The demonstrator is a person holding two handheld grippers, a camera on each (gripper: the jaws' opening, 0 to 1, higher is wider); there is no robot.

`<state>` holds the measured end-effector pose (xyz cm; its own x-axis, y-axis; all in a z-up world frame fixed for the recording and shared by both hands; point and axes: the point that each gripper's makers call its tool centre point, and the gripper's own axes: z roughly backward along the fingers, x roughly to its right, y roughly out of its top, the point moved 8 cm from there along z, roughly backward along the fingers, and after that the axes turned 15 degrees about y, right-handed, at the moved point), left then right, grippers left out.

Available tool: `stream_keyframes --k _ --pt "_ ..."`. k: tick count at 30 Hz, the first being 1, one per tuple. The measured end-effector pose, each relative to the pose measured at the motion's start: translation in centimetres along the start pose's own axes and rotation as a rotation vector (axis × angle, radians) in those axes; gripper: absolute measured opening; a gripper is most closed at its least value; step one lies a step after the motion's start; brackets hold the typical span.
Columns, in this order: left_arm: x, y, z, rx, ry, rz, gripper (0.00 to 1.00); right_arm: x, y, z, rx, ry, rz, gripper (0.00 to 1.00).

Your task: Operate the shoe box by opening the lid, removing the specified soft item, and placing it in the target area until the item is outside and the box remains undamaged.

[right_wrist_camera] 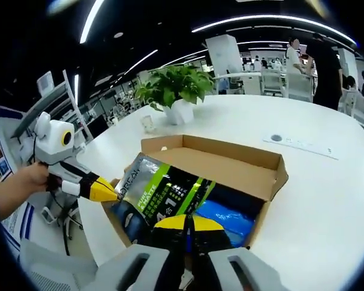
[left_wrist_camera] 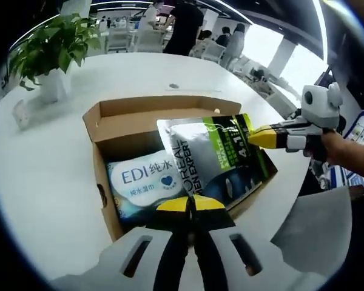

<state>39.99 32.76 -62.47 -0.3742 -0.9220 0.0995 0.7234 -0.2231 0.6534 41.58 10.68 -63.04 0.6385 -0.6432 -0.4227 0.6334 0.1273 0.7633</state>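
Two grippers hold one pouch [left_wrist_camera: 221, 159] over an open cardboard box [left_wrist_camera: 139, 124] that sits on a white round surface [left_wrist_camera: 42, 176]. In the left gripper view, the left gripper [left_wrist_camera: 192, 205] has its yellow-tipped fingers together, clamped on the pouch's near edge, while the right gripper [left_wrist_camera: 259, 136] comes in from the right, held by a hand [left_wrist_camera: 343, 151], its fingers pinched on the pouch's green corner. The pouch, silver and green with dark print, lies tilted across the box's opening, above a white and blue wipes pack [left_wrist_camera: 142, 182] that rests inside the box. In the right gripper view, the right gripper [right_wrist_camera: 188, 225] is closed on the pouch [right_wrist_camera: 164, 194], and the left gripper [right_wrist_camera: 106, 191] grips its opposite end from the left. A blue pack [right_wrist_camera: 230, 219] shows inside the box [right_wrist_camera: 230, 160] beneath the pouch. A potted plant [left_wrist_camera: 51, 54] stands on the surface well apart from the box. People [left_wrist_camera: 185, 24] stand in the background.
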Motion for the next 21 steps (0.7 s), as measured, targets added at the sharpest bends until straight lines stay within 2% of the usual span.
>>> stream_keyframes --k 21 --pt "2.1 1.9 1.1 0.011 -0.009 -0.009 0.0 0.2 1.7 2.8 0.011 0.004 0.003 0.0"
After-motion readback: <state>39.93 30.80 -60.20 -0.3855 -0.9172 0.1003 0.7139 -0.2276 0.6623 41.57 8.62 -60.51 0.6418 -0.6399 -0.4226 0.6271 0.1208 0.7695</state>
